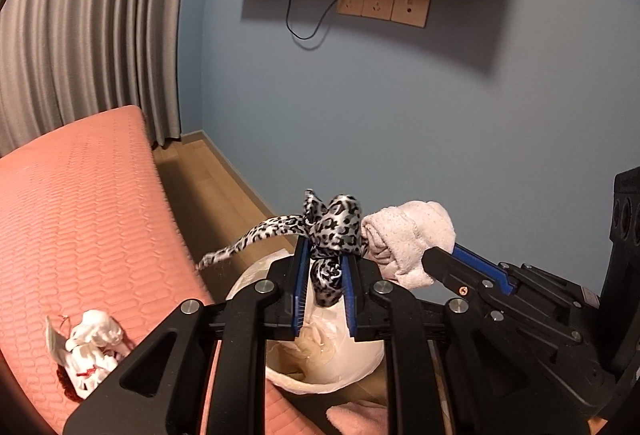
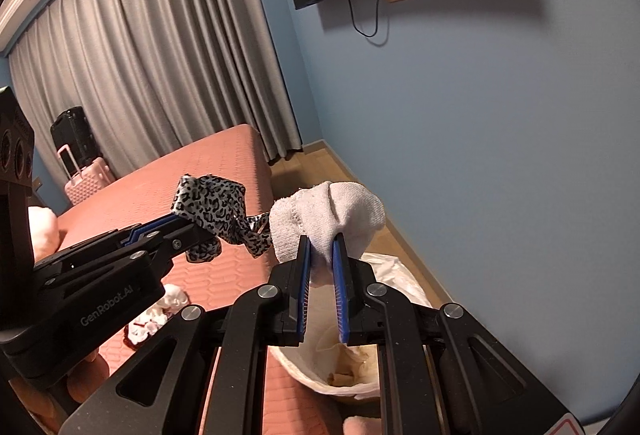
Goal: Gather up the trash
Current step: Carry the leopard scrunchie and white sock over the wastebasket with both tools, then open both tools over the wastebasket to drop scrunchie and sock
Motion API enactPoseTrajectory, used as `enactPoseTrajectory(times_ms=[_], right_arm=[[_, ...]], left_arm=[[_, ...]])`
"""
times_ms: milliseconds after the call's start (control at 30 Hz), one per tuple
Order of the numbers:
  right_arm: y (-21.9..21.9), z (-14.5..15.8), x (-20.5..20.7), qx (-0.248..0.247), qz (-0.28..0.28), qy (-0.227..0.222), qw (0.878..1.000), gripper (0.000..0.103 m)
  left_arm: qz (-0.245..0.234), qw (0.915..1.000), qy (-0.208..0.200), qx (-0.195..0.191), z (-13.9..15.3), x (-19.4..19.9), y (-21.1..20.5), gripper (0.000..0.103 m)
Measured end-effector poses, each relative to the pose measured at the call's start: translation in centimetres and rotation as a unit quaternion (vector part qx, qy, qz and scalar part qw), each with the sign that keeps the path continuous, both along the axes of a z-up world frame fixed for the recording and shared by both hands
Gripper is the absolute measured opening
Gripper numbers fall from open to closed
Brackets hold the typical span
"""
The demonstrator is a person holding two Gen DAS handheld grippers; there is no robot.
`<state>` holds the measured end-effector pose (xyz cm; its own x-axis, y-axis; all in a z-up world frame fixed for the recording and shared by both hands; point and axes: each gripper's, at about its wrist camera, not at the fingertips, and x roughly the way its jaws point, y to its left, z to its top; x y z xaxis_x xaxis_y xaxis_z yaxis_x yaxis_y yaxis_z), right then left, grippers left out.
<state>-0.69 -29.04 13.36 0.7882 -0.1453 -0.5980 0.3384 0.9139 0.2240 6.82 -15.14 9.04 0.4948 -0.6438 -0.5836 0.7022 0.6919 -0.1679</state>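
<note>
Landmark: lined waste bin [image 1: 340, 375], sitting on the floor beside the pink bed [image 1: 88, 219].

Left gripper [image 1: 326, 267] is hanging above the bin mouth, roughly over its middle. Jaws are sitting close together, nipping a leopard-print ribbon [image 1: 334, 225]. The knotted bulk is bunching above the fingertips, a short end is dangling between the fingers toward the bin, and a long tail is trailing out toward the bed side.

Right gripper [image 2: 322, 247] is also hanging above the bin, on its wall side, just beside the left one. Jaws are nearly closed, pinching a folded white sock [image 2: 324, 215]. Most of the sock is mounding above the tips.

Sock and ribbon are nearly touching each other; actual contact cannot be told.

Judgement: both items are lying directly above the bin opening, so the coming move is probably a straight release downward. Neither hand looks clearly nearer. Risk: the ribbon's long tail is reaching beyond the rim toward the bed and may drape over the edge.

More white crumpled trash [image 1: 92, 347] is lying on the bed, well apart from the bin.
</note>
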Motion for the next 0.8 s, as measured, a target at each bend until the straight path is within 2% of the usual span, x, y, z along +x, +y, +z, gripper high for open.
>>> enactPoseTrajectory(times_ms=[100,167,233,300,800], right_arm=[[-0.4,-0.4,0.1,0.001,-0.004,0.003,1.000,0.011],[-0.6,-0.6,0.2,0.002,-0.005,0.004,1.000,0.011],[-0.8,-0.6,0.3,0.002,-0.005,0.004,1.000,0.011],[-0.7,-0.7,0.3,0.001,-0.005,0.003,1.000,0.011],[0.4,-0.8,0.4,0.002,0.010,0.002,1.000,0.016]], left_arm=[[-0.002,1.0000,0.001,0.001,-0.1,0.2,-0.7,0.017],[0.005,1.0000,0.003,0.003,-0.2,0.3,-0.7,0.031],[0.017,0.9998,0.003,-0.001,-0.2,0.4,-0.7,0.052],[0.029,0.9996,0.000,-0.003,-0.1,0.5,-0.5,0.061],[0.067,0.9976,-0.014,0.006,0.1,0.6,1.8,0.063]])
